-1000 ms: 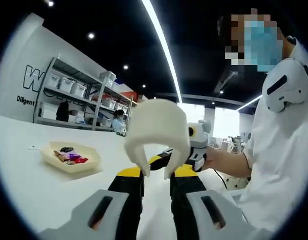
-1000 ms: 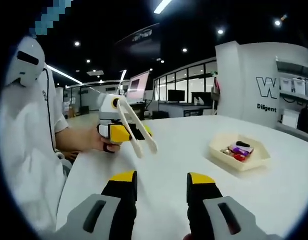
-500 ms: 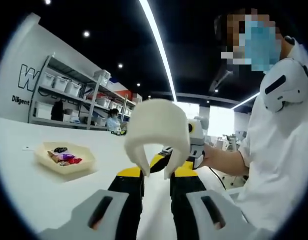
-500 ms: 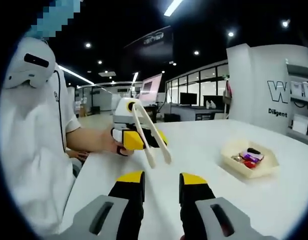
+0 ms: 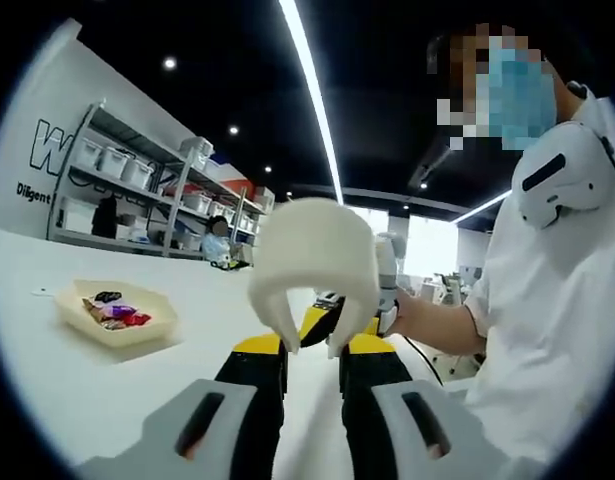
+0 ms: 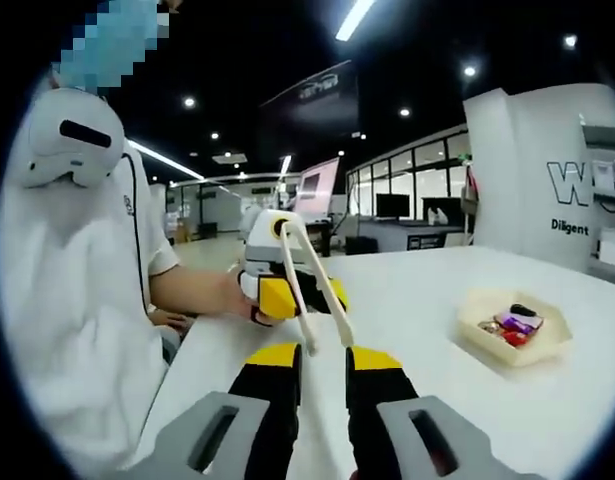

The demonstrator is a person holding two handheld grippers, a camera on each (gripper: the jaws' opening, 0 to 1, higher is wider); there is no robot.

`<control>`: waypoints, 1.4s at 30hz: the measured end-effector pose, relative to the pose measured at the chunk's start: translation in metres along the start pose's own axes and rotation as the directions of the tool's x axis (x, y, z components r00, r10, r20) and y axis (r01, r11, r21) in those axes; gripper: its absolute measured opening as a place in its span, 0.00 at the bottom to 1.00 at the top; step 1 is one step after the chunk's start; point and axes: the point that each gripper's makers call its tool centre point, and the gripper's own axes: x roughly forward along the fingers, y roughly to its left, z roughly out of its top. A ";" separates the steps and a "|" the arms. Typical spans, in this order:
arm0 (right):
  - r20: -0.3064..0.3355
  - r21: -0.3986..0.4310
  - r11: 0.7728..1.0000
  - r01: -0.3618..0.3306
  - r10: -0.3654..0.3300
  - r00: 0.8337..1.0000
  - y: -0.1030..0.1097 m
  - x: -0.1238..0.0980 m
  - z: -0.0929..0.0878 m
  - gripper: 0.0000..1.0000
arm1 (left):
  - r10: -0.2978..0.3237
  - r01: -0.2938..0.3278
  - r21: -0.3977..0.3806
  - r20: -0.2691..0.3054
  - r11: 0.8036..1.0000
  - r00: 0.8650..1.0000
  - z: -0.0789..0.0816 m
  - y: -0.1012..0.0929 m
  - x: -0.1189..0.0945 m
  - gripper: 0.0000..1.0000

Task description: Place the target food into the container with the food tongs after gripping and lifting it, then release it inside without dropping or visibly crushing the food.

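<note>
In the left gripper view, the left gripper (image 5: 309, 362) has its two jaws drawn close together and clamped on the bent spring end of the white food tongs (image 5: 313, 262), which stand up from the jaws with their two arms curving toward the camera and their tips slightly apart and empty. The right gripper view shows the same tool from the side: the food tongs (image 6: 317, 285) run from the left gripper (image 6: 270, 280) down and forward, their long axis slanting toward the right gripper (image 6: 323, 372), with the tips just above its jaws. The right gripper's jaws stand at a narrow gap, nothing between them; whether the tong tips touch them cannot be told. Beyond, on the white table (image 6: 427, 300), the shallow cream tray (image 6: 514, 328) holds the target food, a few small wrapped pieces (image 6: 515, 324), well apart from both grippers and lying to the right of the right gripper's jaws. In the left gripper view the tray (image 5: 115, 315) lies to the left of the tongs, across bare table (image 5: 87, 385). Judgement: the tongs are nearer the right gripper than the food; no food is gripped yet, and the tongs must travel to the tray.
</note>
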 end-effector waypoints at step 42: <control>0.043 -0.005 0.990 -0.141 0.141 0.989 0.025 0.002 0.008 0.00 | -0.082 0.083 -0.057 0.008 0.995 0.997 -0.005 -0.012 0.005 0.20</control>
